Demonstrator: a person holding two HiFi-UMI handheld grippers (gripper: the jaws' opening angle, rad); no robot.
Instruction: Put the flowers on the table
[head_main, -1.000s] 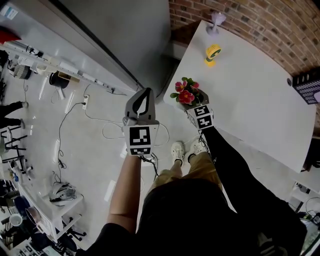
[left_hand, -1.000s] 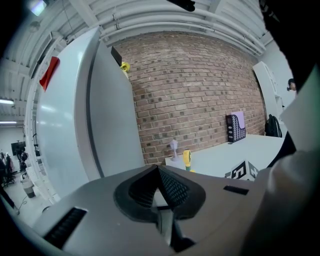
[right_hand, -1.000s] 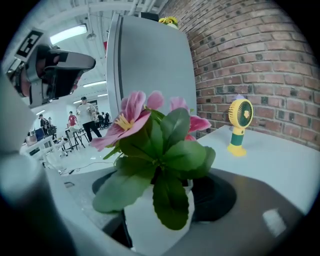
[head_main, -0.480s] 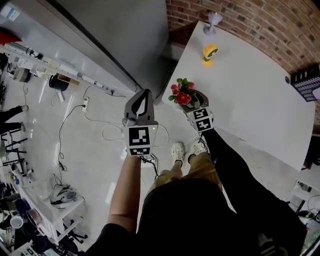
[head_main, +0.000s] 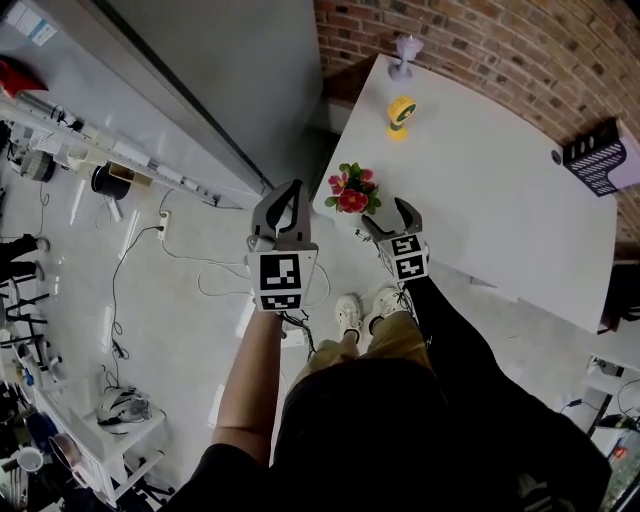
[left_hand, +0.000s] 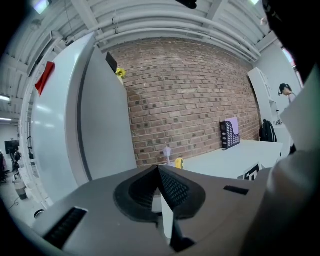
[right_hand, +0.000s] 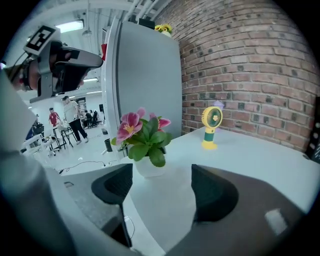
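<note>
Head view: the flowers (head_main: 350, 188) stand on the white table (head_main: 480, 200), close to its near corner. The right gripper (head_main: 388, 214) hangs just at 5 o'clock of them, with its claw spread wide and nothing in it. The left gripper (head_main: 288, 195) is off the table at 9 o'clock of the flowers, above the floor (head_main: 170, 300), its jaws pressed together and holding nothing. A yellow fan (head_main: 401, 113) stands on the table at 1 o'clock of the flowers, and a small lavender object (head_main: 403, 55) lies farther on at the table's far corner. A black file holder (head_main: 592, 160) sits at the table's 3 o'clock edge, by the brick wall (head_main: 480, 45).

In the right gripper view, the flowers (right_hand: 142, 132) are pink blooms with broad green leaves, set in a small white pot (right_hand: 148, 168). The pot stands upright just beyond the open jaw tips, in line with the gap and clear of both jaws. The yellow fan (right_hand: 211, 127) is at 2 o'clock of the pot.

In the left gripper view, the jaw pads meet with nothing between them, and the black file holder (left_hand: 227, 135) carries something purple.
</note>
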